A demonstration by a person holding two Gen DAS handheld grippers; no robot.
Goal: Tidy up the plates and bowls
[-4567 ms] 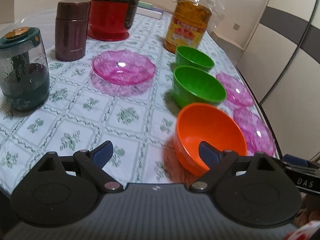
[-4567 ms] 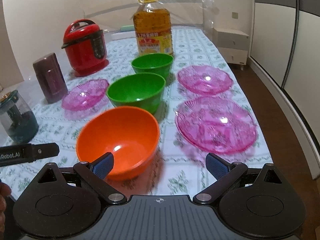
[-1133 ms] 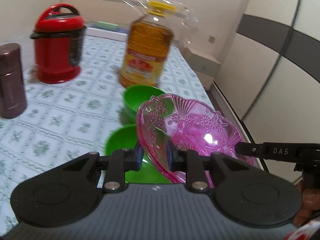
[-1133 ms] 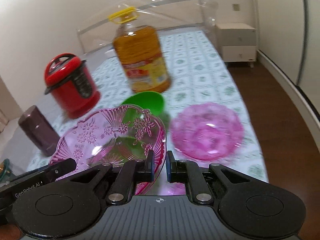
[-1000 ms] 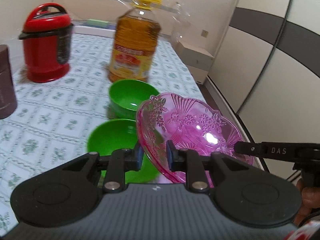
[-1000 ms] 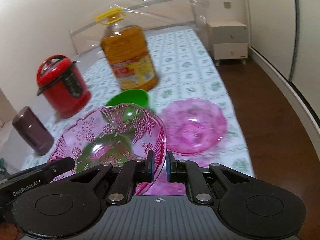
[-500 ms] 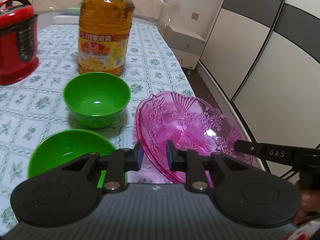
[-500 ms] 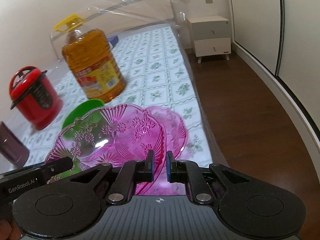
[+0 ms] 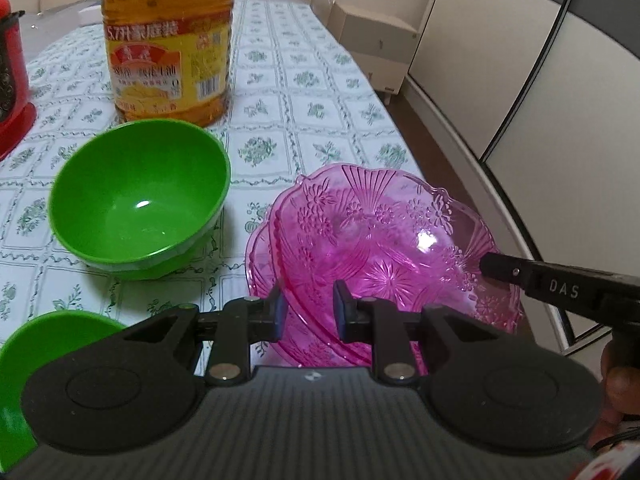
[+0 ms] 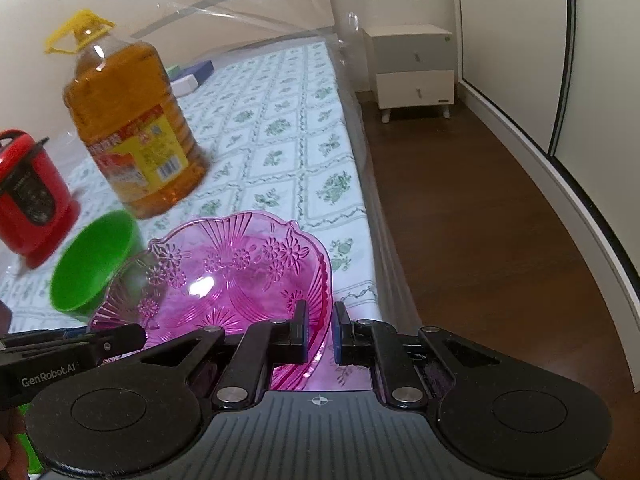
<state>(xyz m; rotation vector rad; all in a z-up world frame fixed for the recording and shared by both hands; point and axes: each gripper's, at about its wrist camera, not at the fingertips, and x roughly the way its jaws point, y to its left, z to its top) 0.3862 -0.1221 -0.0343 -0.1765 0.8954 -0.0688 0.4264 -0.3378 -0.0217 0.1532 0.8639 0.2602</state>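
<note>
While the plate sits low over the table, left gripper (image 9: pixel 308 314): jaws narrow, pinching the near rim of the pink plate (image 9: pixel 384 240) at its 7 o'clock edge.
Right gripper (image 10: pixel 321 330): narrow too, clamped on the same plate (image 10: pixel 224 280) at its 4 o'clock rim in the right wrist view.
Pink plate: level, over the table's right edge, both tools on it!
Second pink plate (image 9: pixel 260 256): right underneath, its rim peeking out at 9 o'clock; whether they touch, can't tell.
Near green bowl (image 9: pixel 48 340): 8 o'clock, cut off by the frame.
Far green bowl (image 9: pixel 136 196): 10 o'clock, upright, just beside the plates.
Oil bottle (image 9: pixel 168 40): 11 o'clock, behind that bowl.
Red cooker (image 10: pixel 28 200): 9 o'clock, far left.
Tablecloth (image 9: pixel 280 80): green floral, running off to 12 o'clock.
</note>
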